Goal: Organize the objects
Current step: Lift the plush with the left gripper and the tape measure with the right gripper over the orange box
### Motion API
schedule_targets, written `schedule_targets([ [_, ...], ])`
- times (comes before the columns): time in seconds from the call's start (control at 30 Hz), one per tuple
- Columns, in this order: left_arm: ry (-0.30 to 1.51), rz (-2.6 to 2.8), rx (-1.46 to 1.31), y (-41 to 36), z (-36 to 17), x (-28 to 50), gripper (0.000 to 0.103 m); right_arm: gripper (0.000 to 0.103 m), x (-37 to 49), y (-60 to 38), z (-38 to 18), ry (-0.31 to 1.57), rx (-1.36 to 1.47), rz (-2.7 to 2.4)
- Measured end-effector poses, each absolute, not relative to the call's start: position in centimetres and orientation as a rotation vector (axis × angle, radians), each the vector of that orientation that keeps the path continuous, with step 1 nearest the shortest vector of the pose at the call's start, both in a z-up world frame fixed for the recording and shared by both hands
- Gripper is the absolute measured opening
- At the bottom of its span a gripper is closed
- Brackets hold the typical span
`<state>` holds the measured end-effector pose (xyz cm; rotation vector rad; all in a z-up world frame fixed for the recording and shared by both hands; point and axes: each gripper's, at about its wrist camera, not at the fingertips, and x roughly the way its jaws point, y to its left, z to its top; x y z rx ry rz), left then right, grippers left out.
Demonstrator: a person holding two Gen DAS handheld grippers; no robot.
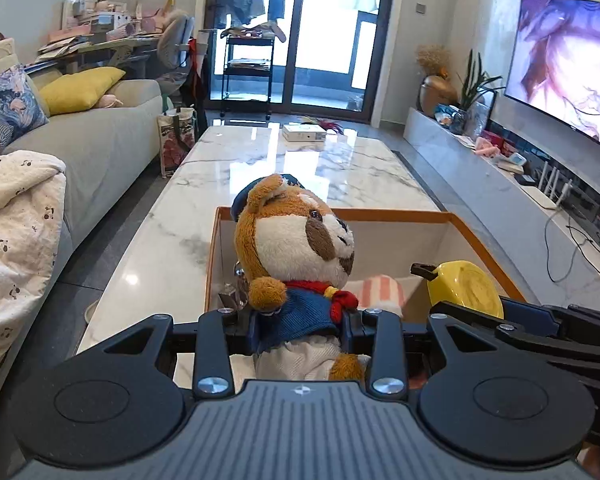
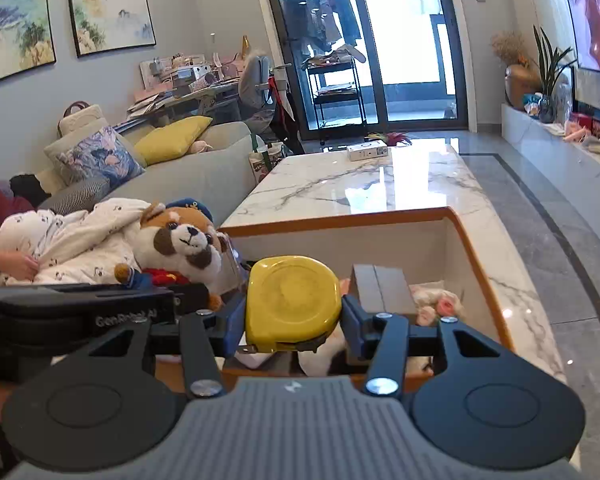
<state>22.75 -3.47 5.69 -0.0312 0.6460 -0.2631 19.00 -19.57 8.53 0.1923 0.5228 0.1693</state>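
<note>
My left gripper (image 1: pixel 302 322) is shut on a plush bear (image 1: pixel 300 248) in a blue jacket and red scarf, held upright over the near left part of an orange-rimmed white box (image 1: pixel 472 232). My right gripper (image 2: pixel 294 314) is shut on a yellow tape measure (image 2: pixel 294 300), held over the same box (image 2: pixel 472 236). The tape measure (image 1: pixel 466 288) and the right gripper show at right in the left wrist view. The bear (image 2: pixel 180 244) shows at left in the right wrist view. A striped cloth (image 1: pixel 382 290), a dark block (image 2: pixel 380 288) and a floral item (image 2: pixel 440 304) lie in the box.
The box stands on the near end of a marble coffee table (image 1: pixel 300 164), with a small white box (image 1: pixel 304 133) at the far end. A grey sofa (image 1: pixel 100 140) with cushions and a blanket lies left. A TV (image 1: pixel 568 76) and low cabinet run along the right.
</note>
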Motion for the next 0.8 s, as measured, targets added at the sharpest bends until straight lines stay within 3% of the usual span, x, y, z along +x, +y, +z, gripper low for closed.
schedule_targets([
  [0.8,0.767,-0.228,0.078,-4.3,1.7,26.2,0.041,0.052,24.8,-19.0,3.5,0.689,0.171,0.147],
])
